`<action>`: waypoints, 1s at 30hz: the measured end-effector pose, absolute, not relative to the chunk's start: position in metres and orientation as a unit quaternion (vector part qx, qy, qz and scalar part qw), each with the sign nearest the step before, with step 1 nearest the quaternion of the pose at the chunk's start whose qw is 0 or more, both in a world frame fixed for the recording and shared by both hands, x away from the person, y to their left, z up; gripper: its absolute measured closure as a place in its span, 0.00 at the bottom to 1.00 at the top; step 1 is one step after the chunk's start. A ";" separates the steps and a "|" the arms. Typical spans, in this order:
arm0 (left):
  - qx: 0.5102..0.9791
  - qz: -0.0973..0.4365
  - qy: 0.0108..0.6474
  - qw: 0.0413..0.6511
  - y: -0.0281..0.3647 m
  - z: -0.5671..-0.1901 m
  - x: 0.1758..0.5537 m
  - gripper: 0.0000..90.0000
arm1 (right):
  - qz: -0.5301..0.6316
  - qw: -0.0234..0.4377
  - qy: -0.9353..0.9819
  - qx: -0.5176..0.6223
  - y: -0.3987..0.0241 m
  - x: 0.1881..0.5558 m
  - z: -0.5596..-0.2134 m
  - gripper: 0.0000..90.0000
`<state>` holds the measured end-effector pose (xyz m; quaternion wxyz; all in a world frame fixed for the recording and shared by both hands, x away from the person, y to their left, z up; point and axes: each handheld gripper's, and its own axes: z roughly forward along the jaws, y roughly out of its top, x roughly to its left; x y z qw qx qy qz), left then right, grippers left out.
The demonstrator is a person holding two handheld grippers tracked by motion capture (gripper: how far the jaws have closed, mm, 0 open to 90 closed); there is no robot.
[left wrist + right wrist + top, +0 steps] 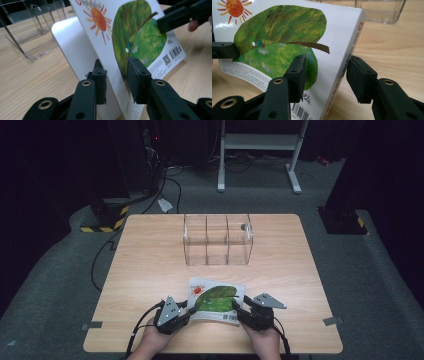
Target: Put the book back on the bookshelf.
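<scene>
L gripper (186, 312) & R gripper (237, 311) straddle book (216, 299) edges.

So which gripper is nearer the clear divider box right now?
Right, though only slightly. The right gripper sits at the book's near-right edge, almost straight below the clear divider box; the left gripper sits at the book's near-left edge, offset further left.

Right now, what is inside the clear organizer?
The organizer has three compartments, and through its clear walls all look empty. A small dark knob-like spot sits on its right end; I cannot tell whether it is inside or on the wall.
</scene>
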<state>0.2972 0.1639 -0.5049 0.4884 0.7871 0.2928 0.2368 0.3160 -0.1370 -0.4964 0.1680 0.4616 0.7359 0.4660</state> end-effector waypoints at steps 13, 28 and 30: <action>0.802 0.248 0.301 0.453 0.156 -0.513 0.300 0.79 | 0.489 0.210 0.722 0.442 -0.142 0.308 -0.488 0.61; 0.814 0.255 0.290 0.434 0.157 -0.513 0.289 0.77 | 0.507 0.201 0.726 0.419 -0.148 0.298 -0.491 0.54; 0.813 0.255 0.294 0.433 0.159 -0.512 0.288 0.77 | 0.506 0.202 0.727 0.419 -0.149 0.297 -0.491 0.54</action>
